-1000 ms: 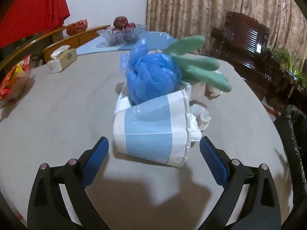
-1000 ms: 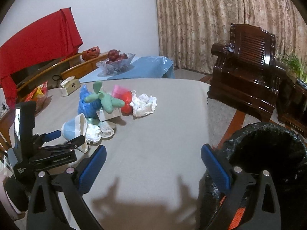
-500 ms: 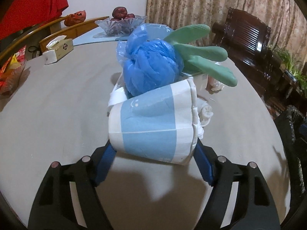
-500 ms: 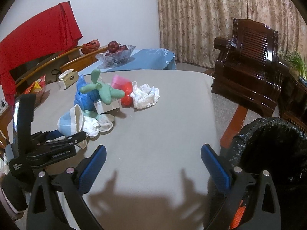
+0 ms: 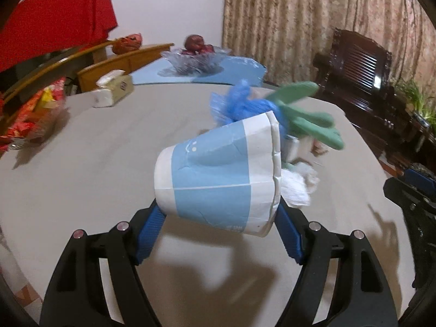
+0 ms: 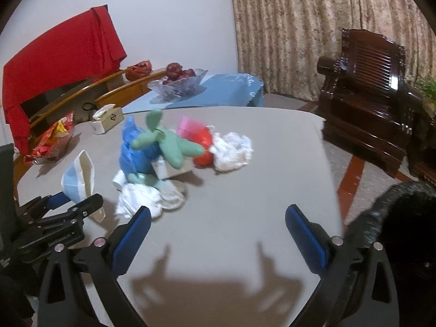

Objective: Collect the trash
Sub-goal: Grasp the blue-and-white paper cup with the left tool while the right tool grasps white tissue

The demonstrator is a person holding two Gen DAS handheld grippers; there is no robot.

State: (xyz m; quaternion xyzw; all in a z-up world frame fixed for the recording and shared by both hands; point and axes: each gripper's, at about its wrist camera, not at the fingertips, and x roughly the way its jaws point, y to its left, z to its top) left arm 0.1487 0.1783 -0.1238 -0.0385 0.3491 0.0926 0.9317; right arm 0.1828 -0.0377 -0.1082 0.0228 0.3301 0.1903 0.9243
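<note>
My left gripper (image 5: 218,226) is shut on a squashed blue-and-white paper cup (image 5: 218,179) and holds it above the grey table (image 5: 95,163); the cup also shows in the right wrist view (image 6: 79,177). Behind it lies a trash pile: a blue plastic bag (image 6: 136,150), a green rubber glove (image 6: 169,144), a small box (image 6: 171,169), white crumpled tissues (image 6: 141,199), a red-and-pink bag (image 6: 196,139) and more white tissue (image 6: 231,150). My right gripper (image 6: 218,231) is open and empty over the table's near part. A black-lined trash bin (image 6: 403,218) stands at the table's right edge.
A tissue box (image 6: 106,118), a red snack bag (image 6: 51,141) and a glass fruit bowl (image 6: 177,81) on a blue cloth sit at the back. A dark wooden armchair (image 6: 368,103) stands on the right past the table edge.
My left gripper closed on the paper cup and lifted it off the table. My right gripper drifted slightly nearer the trash pile and stayed open.
</note>
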